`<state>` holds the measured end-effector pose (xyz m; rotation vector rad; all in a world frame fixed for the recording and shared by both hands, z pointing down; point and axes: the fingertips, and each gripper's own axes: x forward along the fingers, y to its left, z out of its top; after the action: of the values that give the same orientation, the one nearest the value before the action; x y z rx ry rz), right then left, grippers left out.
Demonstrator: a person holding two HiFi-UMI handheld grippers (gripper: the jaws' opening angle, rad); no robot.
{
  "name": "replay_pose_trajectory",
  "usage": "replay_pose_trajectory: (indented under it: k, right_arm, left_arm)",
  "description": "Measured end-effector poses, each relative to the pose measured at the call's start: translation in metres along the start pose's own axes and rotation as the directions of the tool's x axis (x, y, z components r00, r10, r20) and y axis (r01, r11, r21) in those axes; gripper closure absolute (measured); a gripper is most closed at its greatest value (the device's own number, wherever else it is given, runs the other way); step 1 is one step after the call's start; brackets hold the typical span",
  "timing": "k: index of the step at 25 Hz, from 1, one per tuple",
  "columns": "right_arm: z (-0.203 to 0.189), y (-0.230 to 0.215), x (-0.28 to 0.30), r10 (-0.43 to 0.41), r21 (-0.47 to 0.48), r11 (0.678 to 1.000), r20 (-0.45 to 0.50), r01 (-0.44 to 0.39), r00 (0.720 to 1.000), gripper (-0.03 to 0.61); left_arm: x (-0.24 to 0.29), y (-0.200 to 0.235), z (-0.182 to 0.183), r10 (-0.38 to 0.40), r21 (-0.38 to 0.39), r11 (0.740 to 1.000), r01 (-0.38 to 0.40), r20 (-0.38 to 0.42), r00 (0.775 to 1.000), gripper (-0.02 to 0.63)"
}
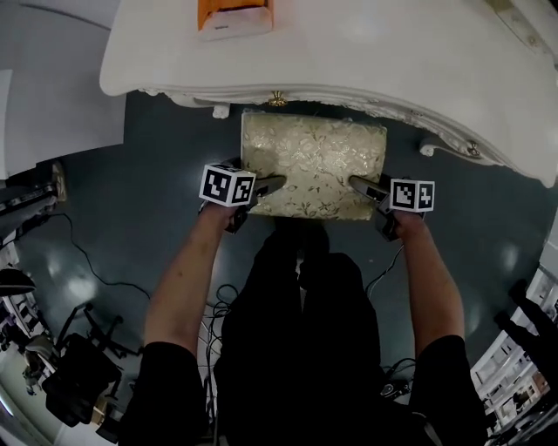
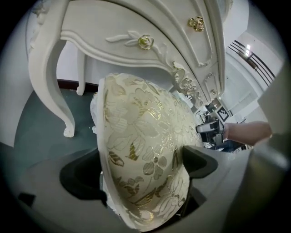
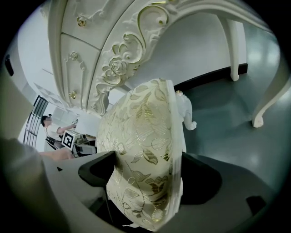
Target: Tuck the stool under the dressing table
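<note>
Left tool (image 1: 275,184), one: jaws clamped over the near-left edge of the stool (image 1: 314,157).
Right tool (image 1: 359,184), one: clamped likewise on its near-right edge.
Stool, one, frame centre: far edge just under the counter (image 1: 366,52); most of the seat shows.
I judge the tuck begun, mostly remaining.
Orange box (image 1: 234,17), one, frame top.

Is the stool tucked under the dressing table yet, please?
Mostly out: the cream floral-cushioned stool shows almost whole in front of the white dressing table.
</note>
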<state>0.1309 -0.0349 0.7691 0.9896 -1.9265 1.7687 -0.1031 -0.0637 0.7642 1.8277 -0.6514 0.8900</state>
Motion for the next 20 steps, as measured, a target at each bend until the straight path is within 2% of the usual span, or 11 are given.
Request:
replay_pose_trajectory:
  k: [5,9,15,18,20]
  right_arm:
    - [0.006,0.001,-0.005,-0.003,0.013,1.0,0.044,0.003,0.999,0.149]
    - [0.011,0.0,-0.007,-0.006,0.03,1.0,0.072,0.004,0.997,0.149]
    - [0.017,0.013,-0.015,0.0,-0.013,1.0,0.126,0.001,0.992,0.149]
    - [0.008,0.014,-0.021,-0.001,-0.029,1.0,0.158,0.006,0.987,0.149]
    - [-0.008,0.015,-0.022,-0.006,-0.042,0.999,0.169,0.013,0.986,0.147]
  left_arm:
    - [-0.003,-0.002,0.017,-0.012,0.036,0.999,0.011,0.009,1.0,0.071]
    - [0.002,0.0,0.021,-0.017,0.029,0.999,0.017,0.006,1.0,0.071]
    - [-0.011,-0.007,0.027,-0.024,0.046,0.999,0.022,0.058,0.998,0.07]
    - [-0.016,-0.011,0.02,-0.005,0.072,0.997,-0.001,0.073,0.997,0.069]
    - [-0.017,-0.014,0.003,0.007,0.077,0.997,-0.012,0.065,0.998,0.069]
